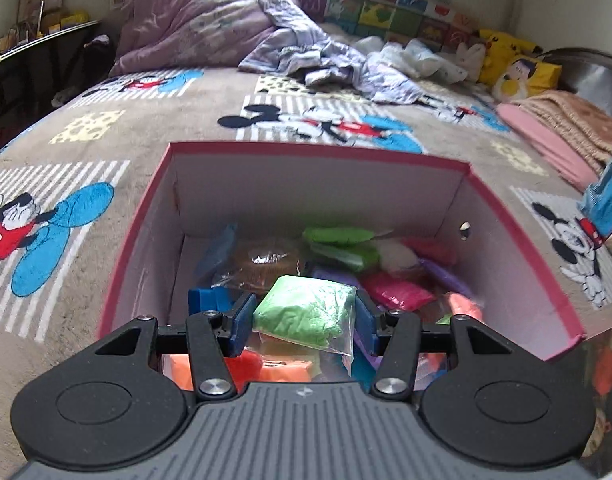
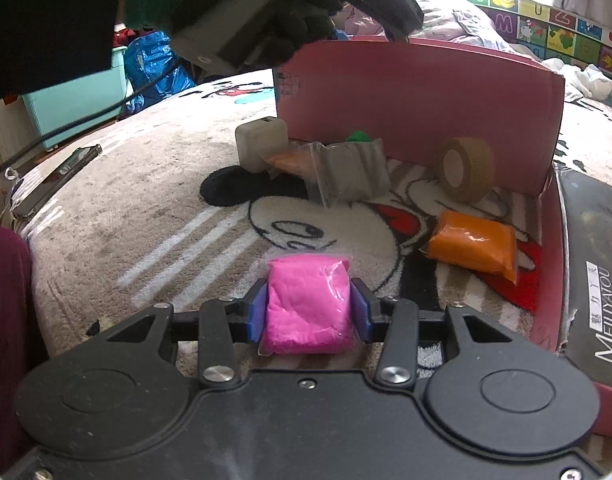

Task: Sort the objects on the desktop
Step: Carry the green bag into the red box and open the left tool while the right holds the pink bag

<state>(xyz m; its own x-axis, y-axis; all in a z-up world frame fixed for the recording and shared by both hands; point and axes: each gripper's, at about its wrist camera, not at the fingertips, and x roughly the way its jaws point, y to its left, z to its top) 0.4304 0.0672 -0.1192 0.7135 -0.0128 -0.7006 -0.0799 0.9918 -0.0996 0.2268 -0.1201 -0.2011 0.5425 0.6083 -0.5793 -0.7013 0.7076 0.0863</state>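
Note:
My left gripper (image 1: 304, 316) is shut on a light green clay bag (image 1: 306, 312) and holds it over the open pink box (image 1: 318, 148), which holds several coloured clay bags and a tape roll (image 1: 266, 260). My right gripper (image 2: 308, 308) is shut on a pink clay bag (image 2: 308, 304) just above the blanket. In the right wrist view, an orange clay bag (image 2: 476, 246), a grey clay bag (image 2: 346, 172), a tan tape roll (image 2: 466, 168) and a white charger cube (image 2: 261, 142) lie beside the pink box wall (image 2: 418, 96).
The Mickey-print blanket (image 1: 154, 120) covers the bed. The box lid (image 2: 594, 280) lies at the right. A phone (image 2: 54, 180) lies at the bed's left edge. A gloved hand with the other gripper (image 2: 234, 20) is above. Bedding and toys are piled at the back (image 1: 306, 48).

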